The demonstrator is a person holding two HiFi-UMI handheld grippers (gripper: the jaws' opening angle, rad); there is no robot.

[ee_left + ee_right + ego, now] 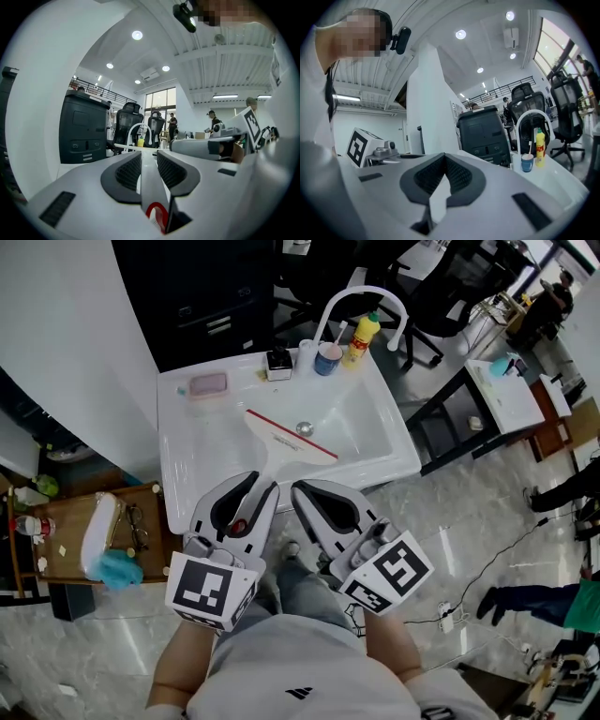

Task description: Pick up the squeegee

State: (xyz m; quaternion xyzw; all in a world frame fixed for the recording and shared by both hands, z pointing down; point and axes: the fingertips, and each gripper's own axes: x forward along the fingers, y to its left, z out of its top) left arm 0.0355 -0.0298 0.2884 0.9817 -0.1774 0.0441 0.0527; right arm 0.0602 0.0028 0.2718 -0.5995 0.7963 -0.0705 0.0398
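Observation:
The squeegee (286, 439), with a white handle and a long red-edged blade, lies slanted in the basin of the white sink (187, 442). Both grippers hover side by side in front of the sink's near rim, short of the squeegee and pointing toward it. My left gripper (262, 484) is open, with a narrow gap between its pads and nothing in it. My right gripper (302, 489) is shut and empty, its pad tips meeting (442, 157). The left gripper (149, 157) sees only the faucet (136, 133) ahead. The squeegee is hidden in both gripper views.
An arched white faucet (361, 298), yellow bottle (359, 338), blue cup (327, 359), a small black item (278, 362) and pink soap dish (208, 385) line the sink's back. A wooden side table (70, 521) with a blue cloth (117, 568) stands left. A black cabinet (216, 296) is behind.

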